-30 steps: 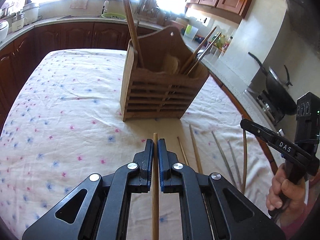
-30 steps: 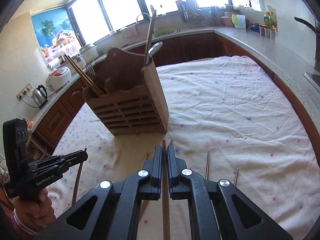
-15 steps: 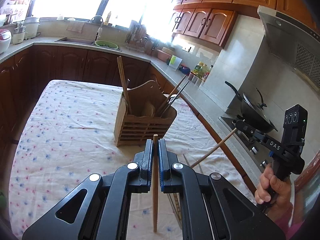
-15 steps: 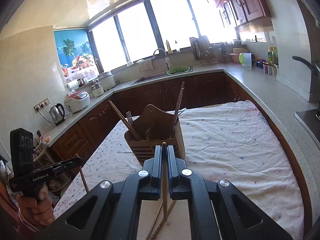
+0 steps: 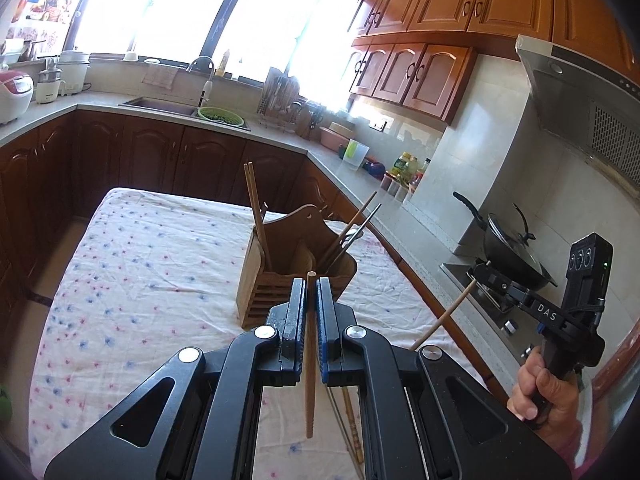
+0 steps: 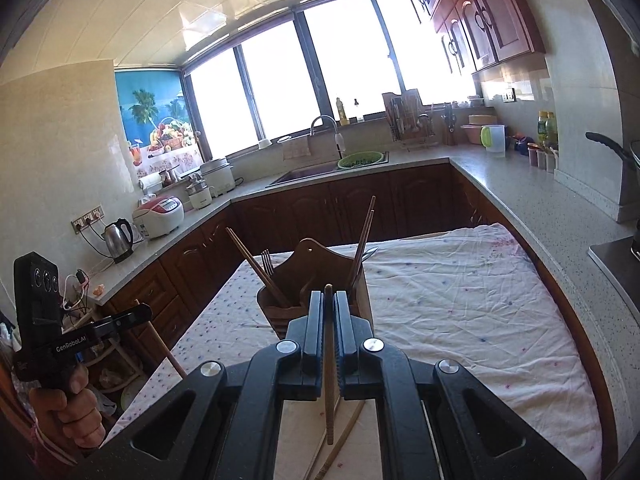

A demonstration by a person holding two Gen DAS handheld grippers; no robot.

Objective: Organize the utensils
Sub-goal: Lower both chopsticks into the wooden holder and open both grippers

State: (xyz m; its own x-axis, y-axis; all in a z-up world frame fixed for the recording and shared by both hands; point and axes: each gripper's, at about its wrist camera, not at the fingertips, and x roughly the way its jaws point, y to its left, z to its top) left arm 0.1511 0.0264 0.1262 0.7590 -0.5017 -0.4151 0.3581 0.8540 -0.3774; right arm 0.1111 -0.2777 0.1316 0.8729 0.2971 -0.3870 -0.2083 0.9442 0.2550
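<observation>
My left gripper (image 5: 311,284) is shut on a wooden chopstick (image 5: 309,360) and holds it high above the table. My right gripper (image 6: 328,298) is shut on another wooden chopstick (image 6: 329,364); it also shows at the right in the left wrist view (image 5: 478,274). A wooden utensil holder (image 5: 294,268) stands on the table ahead and below, with chopsticks (image 5: 256,208) and a fork (image 6: 267,262) in it. Several loose chopsticks (image 5: 352,420) lie on the floral tablecloth (image 5: 152,272) below the grippers.
A counter (image 6: 540,200) runs around the table, with a sink (image 5: 160,106), a rice cooker (image 6: 158,216) and a kettle (image 6: 118,240). A black wok (image 5: 508,252) sits on the stove at the right. Wall cabinets (image 5: 440,32) hang above.
Both grippers have risen well above the table, each lifting its chopstick off the cloth. The utensil holder now looks smaller and farther below.
</observation>
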